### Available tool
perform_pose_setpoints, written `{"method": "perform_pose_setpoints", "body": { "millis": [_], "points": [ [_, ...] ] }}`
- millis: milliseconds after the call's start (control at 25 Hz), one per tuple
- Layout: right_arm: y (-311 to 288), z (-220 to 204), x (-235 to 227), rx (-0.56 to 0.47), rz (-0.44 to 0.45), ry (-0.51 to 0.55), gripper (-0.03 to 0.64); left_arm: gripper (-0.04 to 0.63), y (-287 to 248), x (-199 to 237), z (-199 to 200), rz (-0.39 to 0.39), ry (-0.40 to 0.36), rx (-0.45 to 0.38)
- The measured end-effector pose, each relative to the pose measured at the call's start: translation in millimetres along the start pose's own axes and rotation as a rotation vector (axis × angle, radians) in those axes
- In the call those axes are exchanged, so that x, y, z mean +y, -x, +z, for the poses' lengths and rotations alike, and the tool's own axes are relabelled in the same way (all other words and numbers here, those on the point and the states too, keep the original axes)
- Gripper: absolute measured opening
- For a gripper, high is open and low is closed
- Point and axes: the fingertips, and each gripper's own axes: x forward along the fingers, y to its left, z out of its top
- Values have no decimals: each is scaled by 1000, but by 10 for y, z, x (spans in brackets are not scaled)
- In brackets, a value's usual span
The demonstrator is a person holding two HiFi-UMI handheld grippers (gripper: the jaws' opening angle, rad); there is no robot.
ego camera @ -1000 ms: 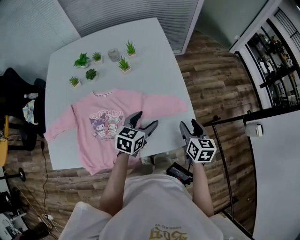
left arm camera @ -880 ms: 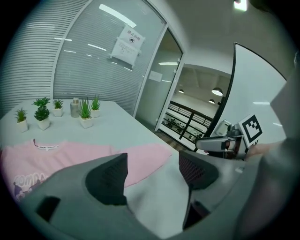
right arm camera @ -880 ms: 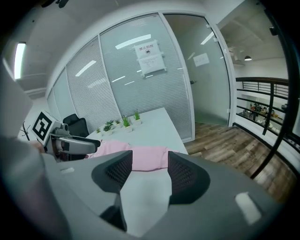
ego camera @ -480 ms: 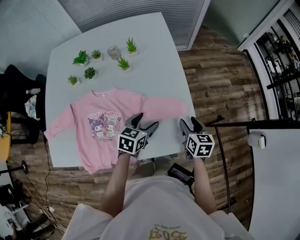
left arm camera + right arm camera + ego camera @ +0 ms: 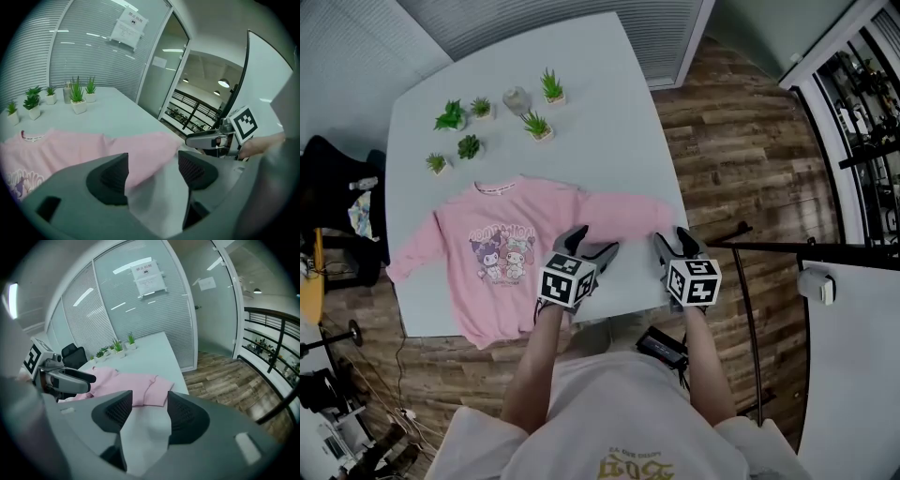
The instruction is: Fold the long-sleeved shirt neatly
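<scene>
A person stands at the near edge of a white table [image 5: 609, 112] with a two-jaw gripper in each hand, both pointing down and away from the body. A pink long-sleeved shirt [image 5: 520, 253] with a cartoon print on its chest lies spread flat and face up on the table. Its neckline is toward the far side and its hem is at the near edge. One sleeve reaches toward the table's left edge, and the other stretches out toward the person's right. The left gripper [image 5: 589, 246] is over the shirt's right side, near where that sleeve begins. Its jaws are spread wide with nothing clamped between them, and only pink fabric and bare tabletop show through the gap. The right gripper [image 5: 673, 244] is just beside the right sleeve's cuff end, near the table's right edge. Its jaws are also wide apart and empty, with bare tabletop between them. Beyond the shirt's collar stand several small potted plants [image 5: 536, 124] around a glass jar [image 5: 515, 98]. A dark chair [image 5: 337, 187] sits off the table's left side, on a wooden floor [image 5: 741, 159].
</scene>
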Motion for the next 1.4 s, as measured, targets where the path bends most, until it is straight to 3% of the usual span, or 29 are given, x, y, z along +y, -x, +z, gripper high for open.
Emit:
{"method": "perform_pose_setpoints", "body": {
  "millis": [880,1240,1400],
  "points": [
    [-375,-179,-40,86,-62,80,251,324,-163,97,-43,5,87,2],
    [-427,-212,69,111,-52,137,66,319,-132,99,-68,6,83,7],
    [-447,-206,91,111,-42,145,47,319,-116,104,-85,7,82,8]
  ]
}}
